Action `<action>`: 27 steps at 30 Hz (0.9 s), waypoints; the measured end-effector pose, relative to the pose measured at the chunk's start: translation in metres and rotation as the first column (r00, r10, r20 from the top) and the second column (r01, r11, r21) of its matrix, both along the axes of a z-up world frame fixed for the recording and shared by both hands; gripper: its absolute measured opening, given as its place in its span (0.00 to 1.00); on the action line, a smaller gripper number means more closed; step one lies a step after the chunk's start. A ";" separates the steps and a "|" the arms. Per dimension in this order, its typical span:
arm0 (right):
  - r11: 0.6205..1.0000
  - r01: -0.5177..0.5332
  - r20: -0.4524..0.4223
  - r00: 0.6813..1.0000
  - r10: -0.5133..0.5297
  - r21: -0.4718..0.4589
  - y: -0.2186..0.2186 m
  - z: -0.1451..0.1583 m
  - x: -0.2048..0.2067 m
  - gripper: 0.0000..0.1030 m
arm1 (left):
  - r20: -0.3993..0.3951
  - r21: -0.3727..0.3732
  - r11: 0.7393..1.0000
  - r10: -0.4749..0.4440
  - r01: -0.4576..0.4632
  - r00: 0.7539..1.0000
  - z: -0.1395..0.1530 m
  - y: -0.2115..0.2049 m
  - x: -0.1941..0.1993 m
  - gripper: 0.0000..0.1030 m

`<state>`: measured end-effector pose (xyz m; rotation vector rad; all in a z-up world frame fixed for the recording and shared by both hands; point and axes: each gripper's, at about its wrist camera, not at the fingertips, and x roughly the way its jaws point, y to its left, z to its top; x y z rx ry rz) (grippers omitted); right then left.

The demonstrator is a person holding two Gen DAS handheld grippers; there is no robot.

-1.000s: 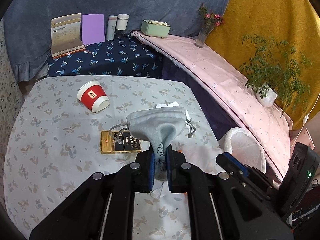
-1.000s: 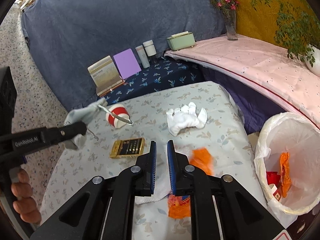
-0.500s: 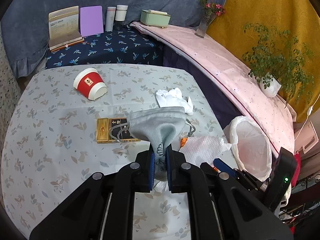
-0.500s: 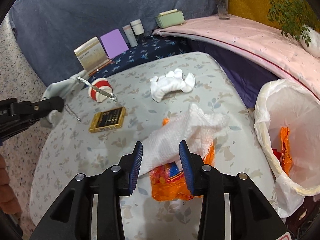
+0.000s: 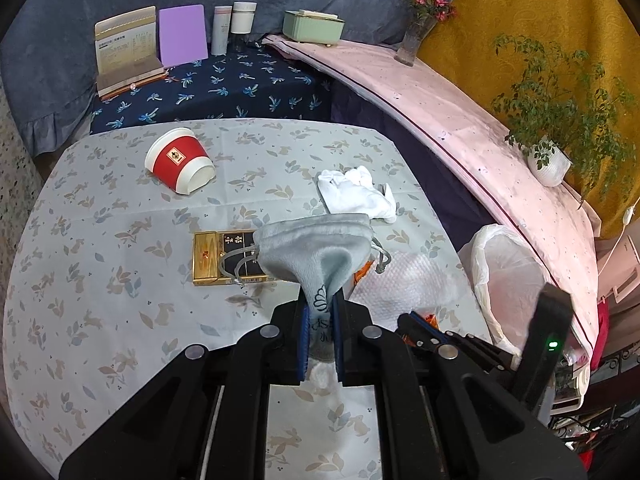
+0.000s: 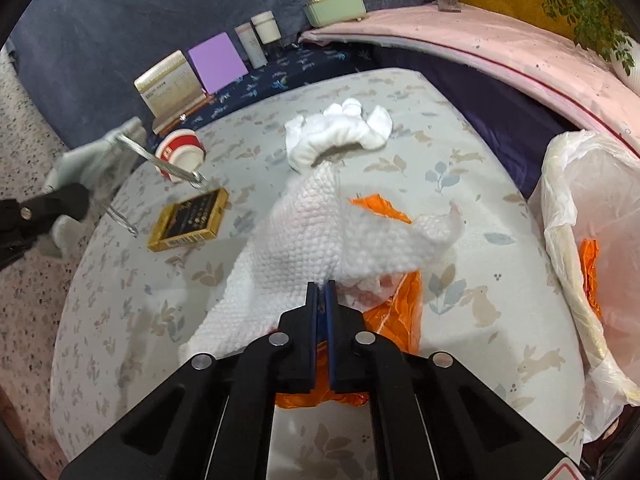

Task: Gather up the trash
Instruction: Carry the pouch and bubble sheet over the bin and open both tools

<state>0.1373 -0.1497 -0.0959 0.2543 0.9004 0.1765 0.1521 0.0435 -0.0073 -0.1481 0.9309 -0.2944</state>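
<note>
My left gripper [image 5: 320, 312] is shut on a grey drawstring pouch [image 5: 316, 248], held above the table with its mouth facing forward. My right gripper [image 6: 322, 292] is shut on a white paper towel [image 6: 320, 232] that lies over an orange wrapper [image 6: 396, 300]. A gold and black box [image 6: 186, 220] lies flat to the left, also seen as the gold box [image 5: 208, 256] behind the pouch. A red and white paper cup [image 5: 180, 160] lies on its side at the far left. A crumpled white cloth [image 6: 340, 132] sits behind the towel.
A bin lined with a white bag [image 6: 588, 240] stands at the table's right edge with orange scraps inside. Behind the table, a dark blue surface holds a box [image 5: 126, 50], a purple card [image 5: 182, 34] and bottles [image 5: 234, 24]. A pink-covered ledge carries a potted plant [image 5: 548, 160].
My right gripper has come down onto the paper towel, opened wide on the way, and shut on it. The left gripper has sunk slightly with the pouch still in it.
</note>
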 end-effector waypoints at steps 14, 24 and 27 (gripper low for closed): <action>0.998 0.003 0.253 0.967 -0.020 0.068 -0.026 0.116 -0.017 0.02 | 0.073 -0.006 1.000 -0.026 0.026 0.997 0.033 -0.016 -0.002 0.09; 0.985 0.168 0.314 0.934 -0.171 0.036 -0.096 0.147 -0.036 0.02 | 0.111 0.008 0.991 -0.132 0.132 0.985 0.048 -0.077 -0.001 0.09; 0.973 0.232 0.308 0.924 -0.226 0.019 -0.122 0.144 -0.044 0.02 | 0.107 0.016 0.983 -0.184 0.183 0.977 0.046 -0.106 -0.002 0.09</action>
